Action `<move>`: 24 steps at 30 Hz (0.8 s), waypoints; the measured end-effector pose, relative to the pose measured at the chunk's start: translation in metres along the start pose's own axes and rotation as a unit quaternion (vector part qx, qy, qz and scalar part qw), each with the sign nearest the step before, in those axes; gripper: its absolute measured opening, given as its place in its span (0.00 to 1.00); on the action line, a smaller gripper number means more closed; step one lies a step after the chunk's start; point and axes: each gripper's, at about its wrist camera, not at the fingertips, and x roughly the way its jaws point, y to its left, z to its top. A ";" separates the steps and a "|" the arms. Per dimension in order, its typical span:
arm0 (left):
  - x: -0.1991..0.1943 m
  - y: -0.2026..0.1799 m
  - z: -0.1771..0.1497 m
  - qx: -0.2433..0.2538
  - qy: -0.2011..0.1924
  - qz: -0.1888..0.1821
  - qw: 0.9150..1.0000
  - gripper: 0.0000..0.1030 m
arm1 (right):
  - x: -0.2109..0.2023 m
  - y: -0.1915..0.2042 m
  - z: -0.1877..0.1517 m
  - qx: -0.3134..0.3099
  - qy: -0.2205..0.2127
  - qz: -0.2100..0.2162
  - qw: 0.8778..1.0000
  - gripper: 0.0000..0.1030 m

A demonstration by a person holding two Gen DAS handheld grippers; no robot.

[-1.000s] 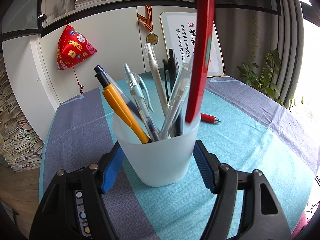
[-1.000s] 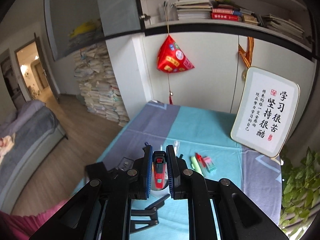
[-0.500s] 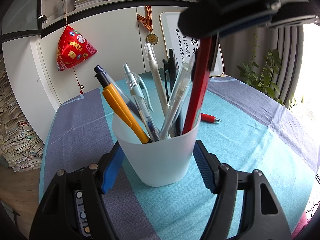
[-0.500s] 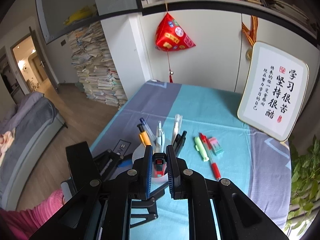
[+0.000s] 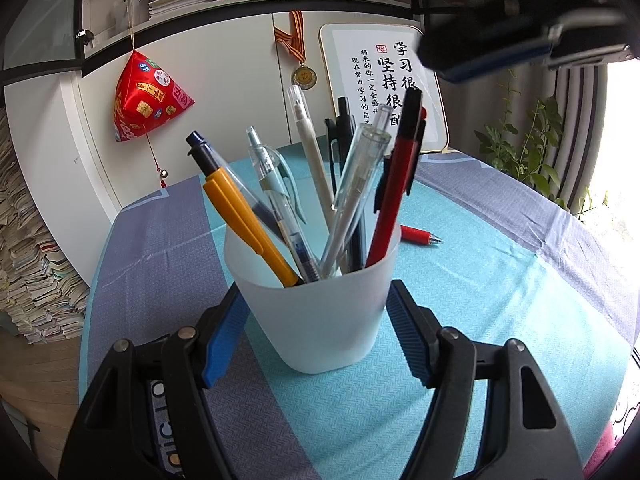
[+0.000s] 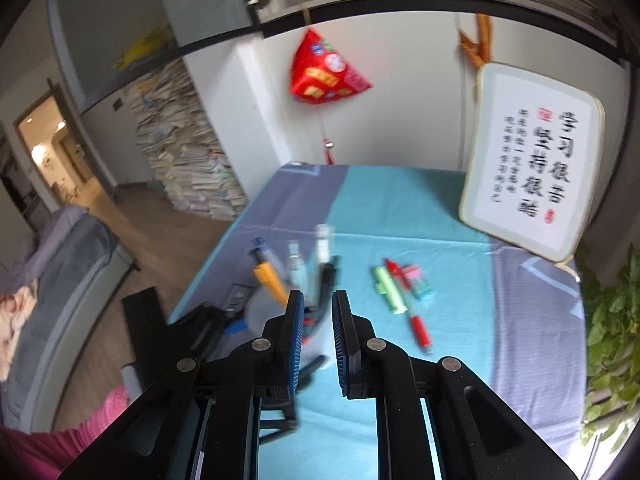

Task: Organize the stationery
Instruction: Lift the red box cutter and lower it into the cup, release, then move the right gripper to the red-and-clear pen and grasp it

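Your left tongs [image 5: 316,336] are clamping the frosted cup [image 5: 316,312] near the table's [image 5: 500,292] near edge — your right tongs [image 6: 316,320] are standing apart, empty, above the red pen [image 5: 394,184] in it.

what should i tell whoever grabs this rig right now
Left gripper: jaws shut on the frosted white plastic cup, steadying it on the blue tablecloth.
Right gripper: above the cup, jaws a narrow gap apart, gripping nothing.
Done: the red pen with a black top stands in the cup with the orange, clear, white and black pens.
Left: the green highlighter, the red pen lying flat and the small pink and teal eraser lie on the cloth beyond the cup. Probably take the highlighter next and keep holding the cup.
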 end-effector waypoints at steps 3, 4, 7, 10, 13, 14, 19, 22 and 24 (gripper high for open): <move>0.000 0.000 0.000 0.000 0.000 0.000 1.000 0.67 | 0.015 -0.019 -0.006 -0.013 0.019 -0.051 0.998 0.14; 0.000 0.000 0.000 0.001 0.000 0.000 1.000 0.67 | 0.024 -0.026 -0.010 -0.017 0.033 -0.073 0.997 0.14; -0.001 -0.001 0.000 0.001 0.000 0.000 1.000 0.67 | 0.058 -0.049 -0.029 -0.019 0.089 -0.091 0.992 0.14; -0.001 0.001 0.001 0.000 0.000 0.000 1.000 0.67 | 0.080 -0.056 -0.039 -0.038 0.108 -0.095 0.989 0.14; -0.001 0.001 0.002 0.000 0.000 0.000 1.000 0.67 | 0.092 -0.055 -0.043 -0.064 0.115 -0.103 0.986 0.14; -0.001 0.001 0.002 0.000 0.000 0.000 1.000 0.67 | 0.096 -0.054 -0.043 -0.070 0.116 -0.100 0.986 0.14; -0.001 0.000 0.001 0.001 0.000 0.000 1.000 0.67 | 0.115 -0.062 -0.039 -0.069 0.129 -0.097 0.985 0.14; -0.001 -0.001 0.000 0.002 0.000 0.001 1.000 0.67 | 0.118 -0.066 -0.036 -0.065 0.125 -0.104 0.985 0.14; -0.001 -0.002 -0.001 0.002 0.001 0.001 1.000 0.67 | 0.119 -0.066 -0.037 -0.069 0.128 -0.114 0.983 0.11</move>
